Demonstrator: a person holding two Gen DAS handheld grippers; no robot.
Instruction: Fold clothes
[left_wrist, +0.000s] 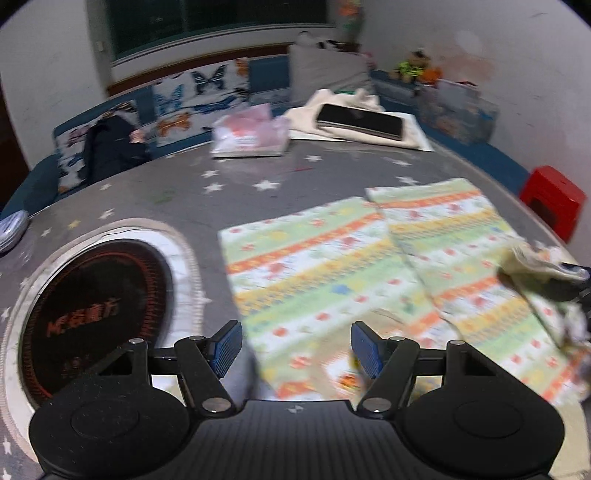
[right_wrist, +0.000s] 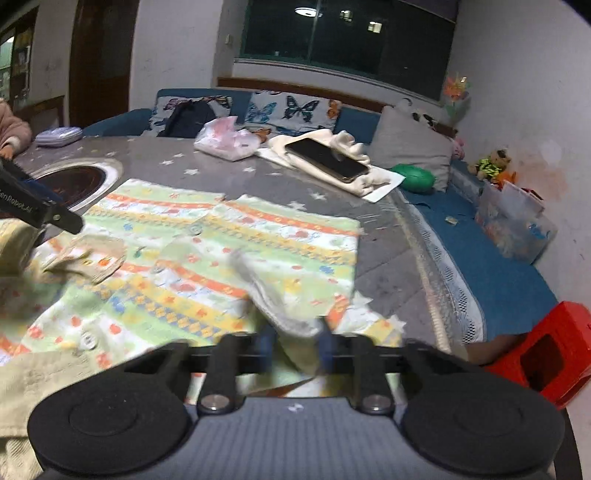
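A small striped garment (left_wrist: 332, 266) in green, orange and yellow lies spread on the grey star-print table (left_wrist: 166, 192). My left gripper (left_wrist: 297, 347) is open and empty, hovering over the garment's near edge. My right gripper (right_wrist: 297, 347) is shut on a fold of the garment's cloth (right_wrist: 291, 317) at its near right corner and lifts it a little. The garment also shows in the right wrist view (right_wrist: 221, 251), with a cream collar flap (right_wrist: 88, 258) turned over. The right gripper shows at the right edge of the left wrist view (left_wrist: 554, 280), with cloth in it.
A round black burner (left_wrist: 99, 317) is set into the table at the left. At the back lie a pink bag (left_wrist: 251, 134), a cream cloth with a phone (left_wrist: 360, 120) on it. A red stool (right_wrist: 546, 354) stands right, a blue sofa (right_wrist: 495, 266) beyond.
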